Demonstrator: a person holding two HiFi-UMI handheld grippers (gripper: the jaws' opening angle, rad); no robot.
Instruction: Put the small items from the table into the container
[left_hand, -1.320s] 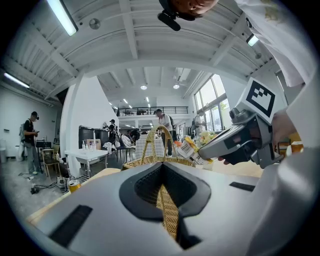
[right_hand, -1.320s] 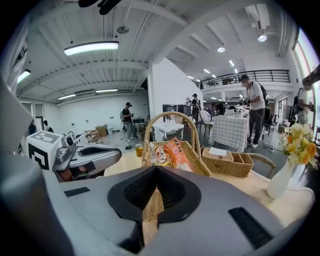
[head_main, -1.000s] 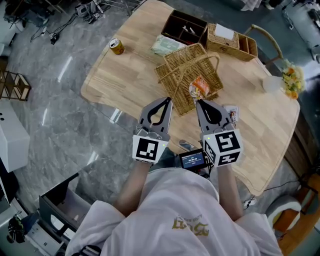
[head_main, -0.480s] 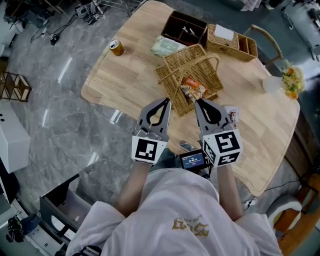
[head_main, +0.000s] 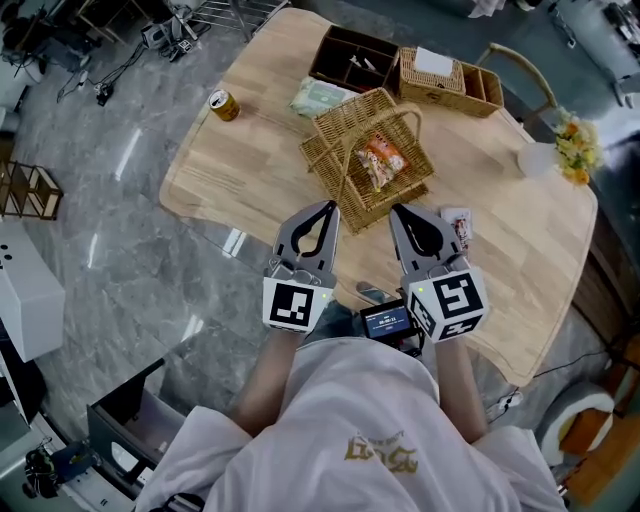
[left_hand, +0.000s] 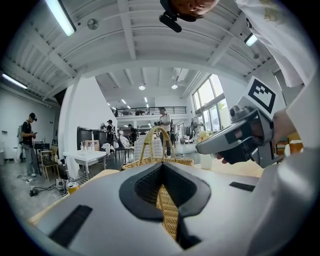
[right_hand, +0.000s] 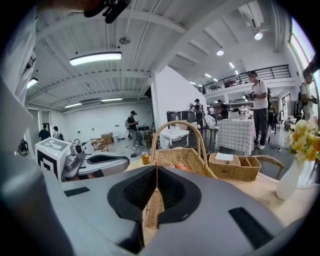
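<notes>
Two grippers sit side by side over the near bench (head_main: 240, 160) edge, both pointing at the wicker basket (head_main: 325, 150). On the left gripper (head_main: 330, 207) the fingers are together at the tips, nothing between them. The right gripper (head_main: 395, 210) has its fingers together too, empty. The basket stands at 12 o'clock of both grippers, mid-bench, handle up. An orange snack packet (head_main: 382, 160) lies inside it. A small printed packet (head_main: 458, 228) lies flat on the bench at 3 o'clock of the right gripper's tips, near them, outside the basket. A drink can (head_main: 222, 104) stands at 10 o'clock of the basket, well apart. A green pack (head_main: 320, 97) is at 11 o'clock, by the basket rim; touching or not, can't tell. A dark divided box (head_main: 350, 58) and a wicker organiser (head_main: 450, 80) are at 12 to 1 o'clock, at the far edge.
</notes>
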